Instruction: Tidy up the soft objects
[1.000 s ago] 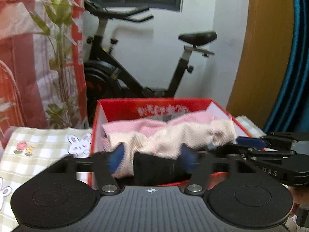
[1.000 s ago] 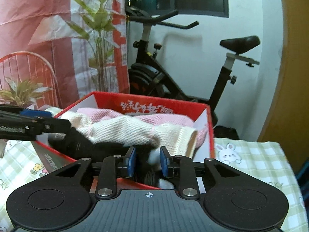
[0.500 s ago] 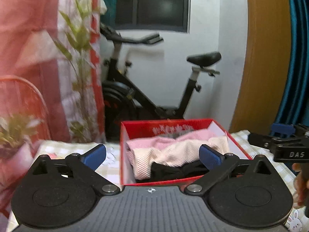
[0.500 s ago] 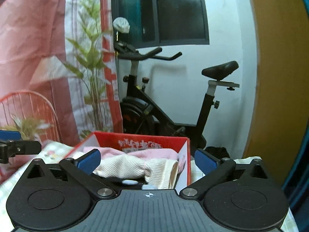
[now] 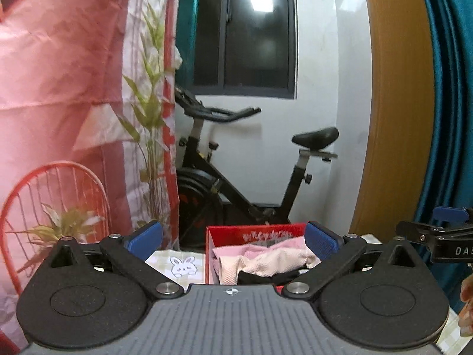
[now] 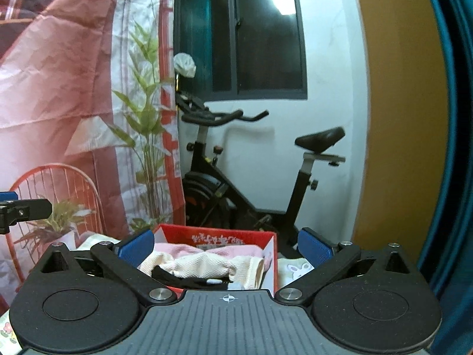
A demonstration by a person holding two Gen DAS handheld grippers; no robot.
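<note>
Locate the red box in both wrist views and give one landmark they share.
Left wrist: the red box sits low and centre-right, between the open fingers of the left gripper, with cloths inside.
Right wrist: the red box sits low and centre, between the open fingers of the right gripper.
Shared landmark: the exercise bike stands right behind the box in both.

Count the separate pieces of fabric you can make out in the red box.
3: a pink cloth at the back, a cream knit cloth draped across the middle, and a black piece at the front edge of the red box. More may lie hidden underneath.
</note>
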